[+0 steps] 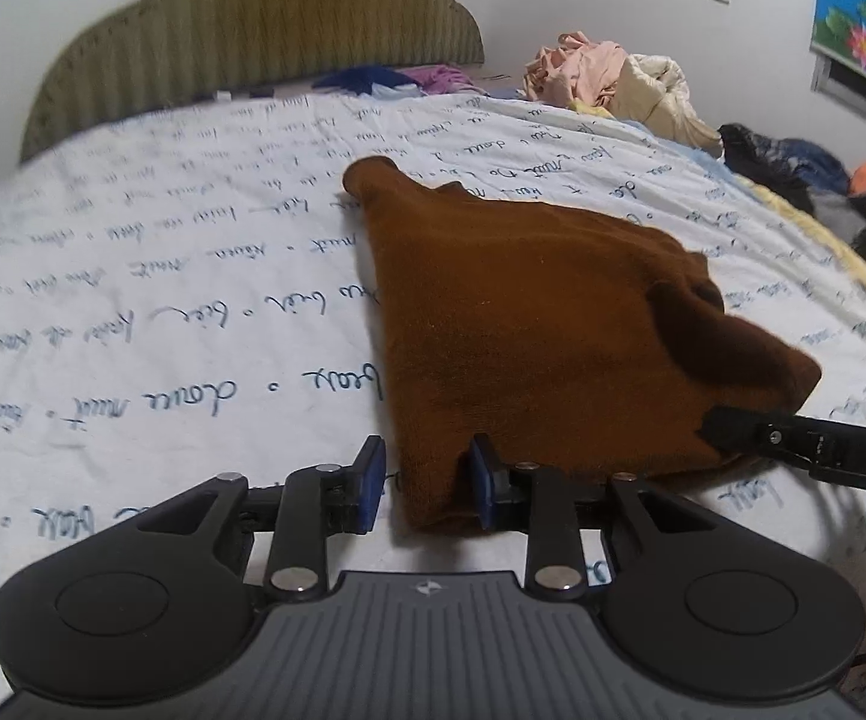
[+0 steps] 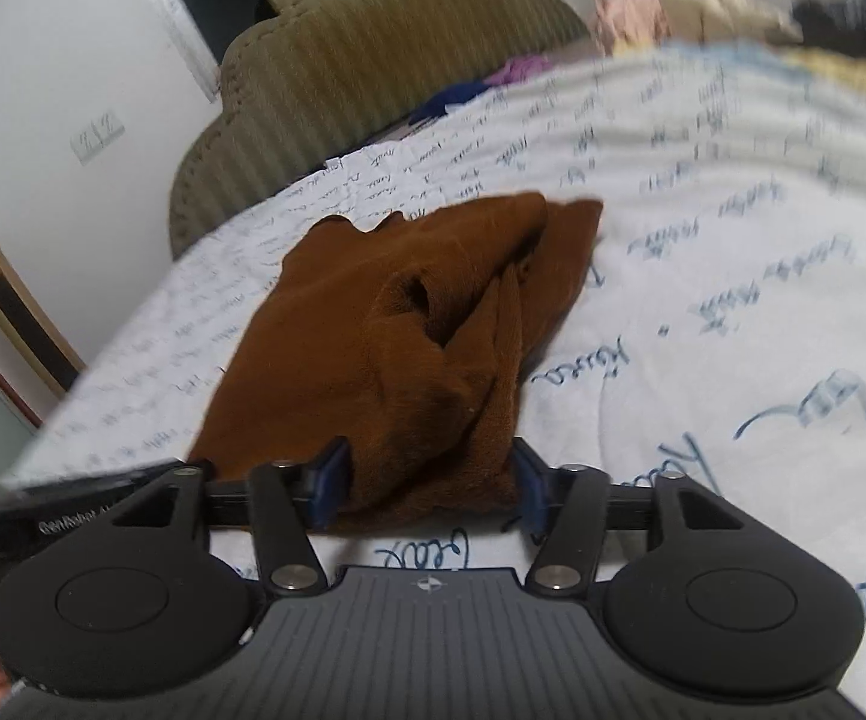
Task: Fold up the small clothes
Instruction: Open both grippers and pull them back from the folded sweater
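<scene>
A small brown knit garment (image 1: 529, 324) lies on the white bedsheet with blue handwriting print (image 1: 151, 276). My left gripper (image 1: 427, 483) is open, its blue pads either side of the garment's near left corner. The right gripper's finger (image 1: 733, 429) touches the garment's right edge in this view. In the right wrist view the garment (image 2: 385, 348) is bunched and creased, and my right gripper (image 2: 427, 489) is open with the garment's near edge lying between its blue pads. The left gripper's body (image 2: 73, 510) shows at the left.
An olive ribbed headboard (image 1: 265, 18) stands at the far end of the bed. Piles of clothes lie at the far right: pink and cream (image 1: 607, 84), dark and orange (image 1: 817, 180). Purple and blue clothes (image 1: 397, 78) sit by the headboard.
</scene>
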Tool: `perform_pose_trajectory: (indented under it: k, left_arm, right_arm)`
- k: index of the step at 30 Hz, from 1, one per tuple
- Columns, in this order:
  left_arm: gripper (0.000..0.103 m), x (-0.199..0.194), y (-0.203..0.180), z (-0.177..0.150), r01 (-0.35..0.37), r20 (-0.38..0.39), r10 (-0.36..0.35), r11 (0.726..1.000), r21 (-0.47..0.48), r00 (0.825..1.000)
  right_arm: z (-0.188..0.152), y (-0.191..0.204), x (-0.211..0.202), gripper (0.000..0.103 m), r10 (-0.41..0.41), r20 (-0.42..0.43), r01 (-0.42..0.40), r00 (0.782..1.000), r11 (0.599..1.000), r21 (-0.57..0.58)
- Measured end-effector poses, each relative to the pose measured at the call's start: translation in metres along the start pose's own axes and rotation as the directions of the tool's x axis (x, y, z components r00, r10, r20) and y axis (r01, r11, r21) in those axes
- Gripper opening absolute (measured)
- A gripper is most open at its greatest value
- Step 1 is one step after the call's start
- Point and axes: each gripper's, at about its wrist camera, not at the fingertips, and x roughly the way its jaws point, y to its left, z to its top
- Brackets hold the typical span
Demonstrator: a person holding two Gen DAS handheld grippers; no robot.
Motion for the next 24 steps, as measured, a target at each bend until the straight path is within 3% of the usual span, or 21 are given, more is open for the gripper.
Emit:
perform_pose_trajectory:
  k: [5, 7, 9, 16, 22, 24]
  left_arm:
    - [0.035, -0.006, -0.003, -0.005, -0.025, 0.005, 0.025, 1.000, 0.002, 1.000]
    - [0.053, -0.008, -0.002, -0.009, -0.046, 0.008, 0.046, 0.999, -0.008, 0.999]
    - [0.061, -0.010, -0.001, -0.012, -0.071, 0.017, 0.071, 0.997, -0.015, 0.997]
    - [0.062, -0.013, 0.005, -0.022, -0.072, -0.020, 0.071, 0.996, -0.045, 0.997]
    - [0.062, -0.015, 0.008, -0.030, -0.097, -0.019, 0.096, 0.994, -0.052, 0.995]
    - [0.067, -0.016, 0.008, -0.033, -0.113, -0.006, 0.113, 0.992, -0.048, 0.994]
  right_arm:
    - [-0.007, 0.005, -0.005, 0.075, -0.030, 0.001, 0.030, 1.000, 0.999, -0.042]
    - [-0.010, 0.008, -0.007, 0.080, -0.046, 0.001, 0.046, 0.999, 0.997, -0.068]
    - [-0.013, 0.011, -0.009, 0.083, -0.062, 0.004, 0.062, 0.998, 0.993, -0.102]
    - [-0.022, 0.022, -0.012, 0.089, -0.081, 0.001, 0.080, 0.997, 0.984, -0.159]
    - [-0.029, 0.032, -0.015, 0.100, -0.099, -0.010, 0.095, 0.995, 0.971, -0.221]
    - [-0.031, 0.035, -0.016, 0.102, -0.113, -0.006, 0.109, 0.994, 0.965, -0.237]
